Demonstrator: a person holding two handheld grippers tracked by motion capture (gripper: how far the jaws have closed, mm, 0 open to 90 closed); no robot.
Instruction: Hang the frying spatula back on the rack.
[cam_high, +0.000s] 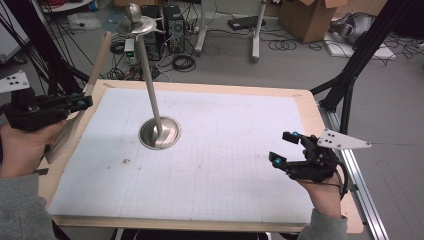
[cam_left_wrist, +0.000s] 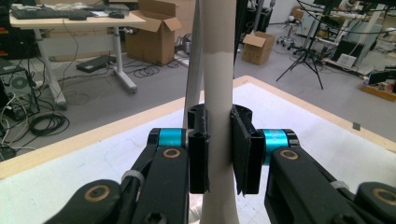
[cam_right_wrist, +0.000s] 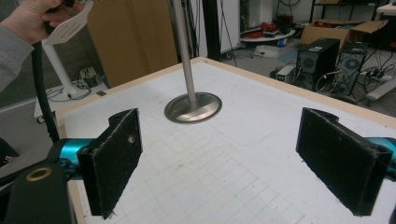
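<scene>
Two grippers are mine: my left gripper (cam_left_wrist: 218, 154) is clamped tight on the white spatula (cam_left_wrist: 218, 70) handle, left of the metal stand (cam_high: 159, 132). My right gripper (cam_right_wrist: 233, 163) gapes wide, holding nothing, right of it.

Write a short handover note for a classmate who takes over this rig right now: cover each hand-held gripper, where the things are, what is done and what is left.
Left hand-held gripper: shut on the handle of a white slotted spatula, held at the left edge of the table; its slotted head shows in the right gripper view.
Right hand-held gripper: open, holding nothing, over the gridded mat near the table's right side.
Metal stand: upright on the mat, round base flat, hooks at the top with nothing hanging on them.
Done: spatula picked up.
Left: probably hang the spatula on the stand; the right gripper could steady the pole.
</scene>
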